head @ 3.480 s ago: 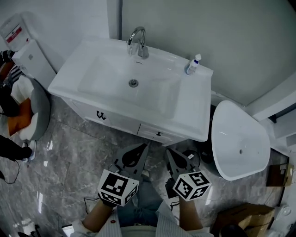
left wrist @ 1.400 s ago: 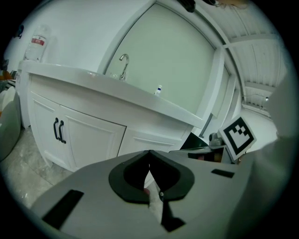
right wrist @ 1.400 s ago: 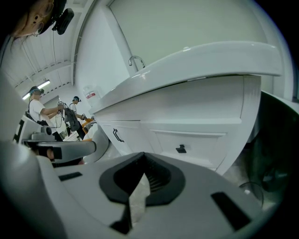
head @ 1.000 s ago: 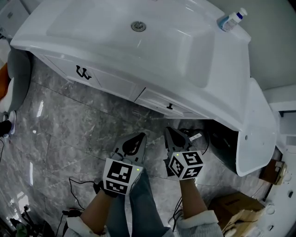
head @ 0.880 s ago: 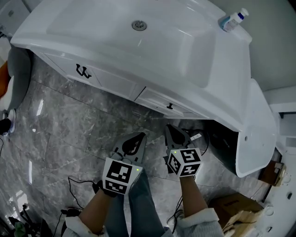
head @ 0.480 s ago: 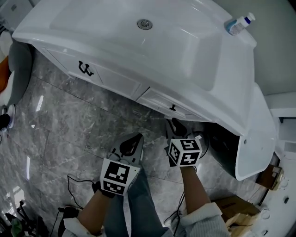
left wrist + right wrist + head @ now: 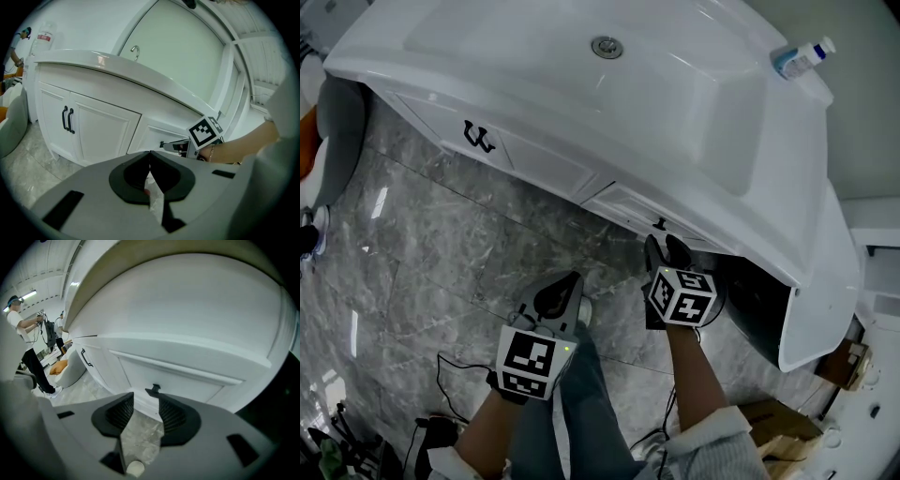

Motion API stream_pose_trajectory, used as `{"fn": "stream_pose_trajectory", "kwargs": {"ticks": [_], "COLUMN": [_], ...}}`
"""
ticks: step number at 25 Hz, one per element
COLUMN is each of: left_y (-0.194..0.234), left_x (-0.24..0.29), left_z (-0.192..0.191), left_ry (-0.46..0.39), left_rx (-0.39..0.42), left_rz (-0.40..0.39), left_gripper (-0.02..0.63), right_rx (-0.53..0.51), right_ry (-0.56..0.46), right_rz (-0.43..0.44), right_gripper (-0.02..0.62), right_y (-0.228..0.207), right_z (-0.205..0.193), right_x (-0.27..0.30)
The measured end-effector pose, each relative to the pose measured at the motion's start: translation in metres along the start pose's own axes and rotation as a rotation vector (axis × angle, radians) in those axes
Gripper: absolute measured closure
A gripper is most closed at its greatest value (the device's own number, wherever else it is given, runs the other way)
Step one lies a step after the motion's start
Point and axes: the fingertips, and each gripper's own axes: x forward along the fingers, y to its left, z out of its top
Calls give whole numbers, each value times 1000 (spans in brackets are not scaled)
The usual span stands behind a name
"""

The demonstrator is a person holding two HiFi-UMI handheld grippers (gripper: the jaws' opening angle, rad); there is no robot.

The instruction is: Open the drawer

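The white drawer (image 7: pixel 623 201) sits under the basin's right part, with a small black knob (image 7: pixel 659 225) on its front. My right gripper (image 7: pixel 665 247) hovers just below the knob, its jaws opening. In the right gripper view the knob (image 7: pixel 153 390) stands just beyond the tips of the right gripper (image 7: pixel 146 399); nothing lies between the pads and they touch nothing. My left gripper (image 7: pixel 559 294) hangs shut and empty over the floor, left of the drawer. The left gripper view shows the left gripper (image 7: pixel 150 153), the drawer (image 7: pixel 152 137) and the right gripper (image 7: pixel 182 146) at its knob.
The vanity's double doors with black handles (image 7: pixel 478 139) are left of the drawer. A bottle (image 7: pixel 802 57) lies on the basin's (image 7: pixel 703 103) right corner. A white fixture (image 7: pixel 825 281) stands at right, a grey seat (image 7: pixel 339 127) at left, and cables (image 7: pixel 455 367) cross the marble floor.
My right gripper has moved up to the drawer knob and its jaws have gone from shut to open. The left gripper slid a little down and left, still shut.
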Motion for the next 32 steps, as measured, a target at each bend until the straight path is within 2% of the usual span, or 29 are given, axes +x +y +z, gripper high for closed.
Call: {"fn": "stream_pose_trajectory", "kwargs": {"ticks": [4, 14, 17, 25, 32], "left_y": [7, 18, 20, 26, 25], "left_x": [-1, 0, 1, 3, 1], "left_z": [-3, -11, -13, -12, -13], "left_ry": [7, 19, 26, 29, 35], "left_rx": [0, -25, -30, -19, -10], "left_rz": [10, 24, 25, 23, 15], "left_gripper": [589, 589, 589, 589, 589], "right_rx": [40, 78, 149, 245, 211], "right_ry": [17, 62, 66, 70, 73], "right_rz": [-20, -43, -67, -112, -123], "right_gripper": [417, 414, 445, 445, 456], "right_y": [-7, -11, -17, -21, -21], "right_z": [1, 5, 6, -1, -1], "right_x": [13, 38, 40, 47, 47]}}
